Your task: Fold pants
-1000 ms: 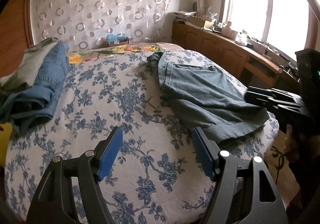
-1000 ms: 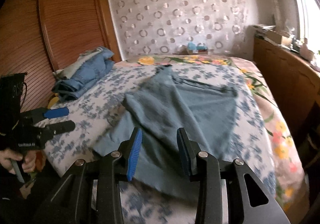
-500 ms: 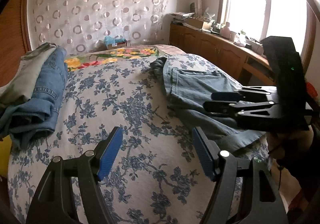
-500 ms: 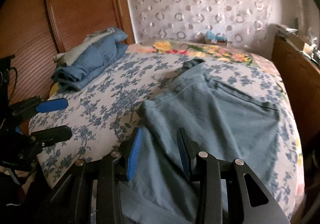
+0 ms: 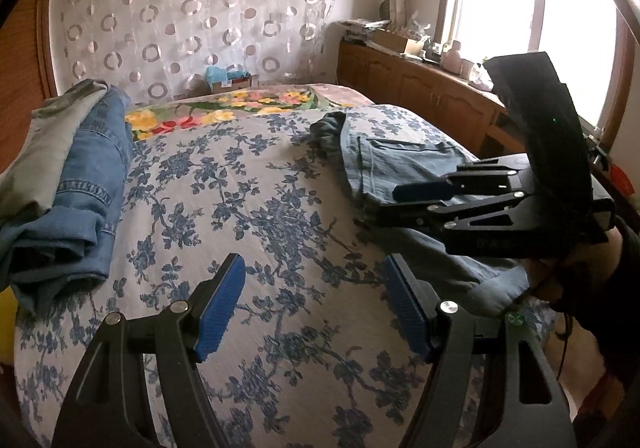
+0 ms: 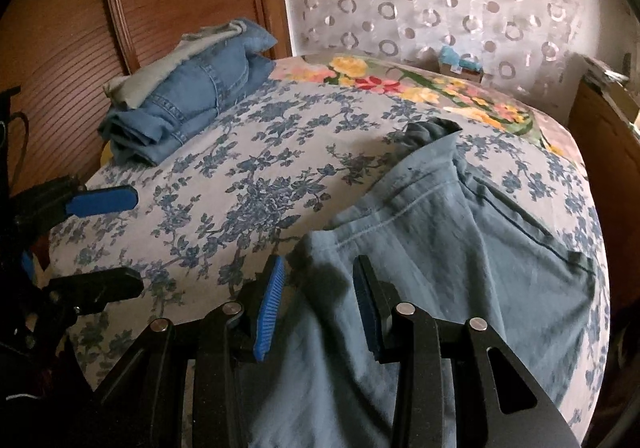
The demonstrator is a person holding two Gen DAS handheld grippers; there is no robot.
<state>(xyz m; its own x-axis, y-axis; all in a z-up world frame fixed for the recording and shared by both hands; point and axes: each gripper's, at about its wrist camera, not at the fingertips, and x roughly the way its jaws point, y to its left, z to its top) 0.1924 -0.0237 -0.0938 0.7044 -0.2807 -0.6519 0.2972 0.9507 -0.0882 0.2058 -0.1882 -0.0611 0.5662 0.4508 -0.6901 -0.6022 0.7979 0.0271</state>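
Both sets of jaws are spread wide and pinch nothing. Low in the right wrist view, the right gripper [image 6: 318, 302] hangs just over the light blue pants [image 6: 460, 248], which lie flat on the flowered bedspread [image 6: 240, 176]. The left gripper [image 5: 316, 304] hovers over bare bedspread at the bottom of its view. At upper left sits a pile of folded jeans [image 6: 188, 88]. I think the pants are soft, light and floppy, so grab a hem or side edge.
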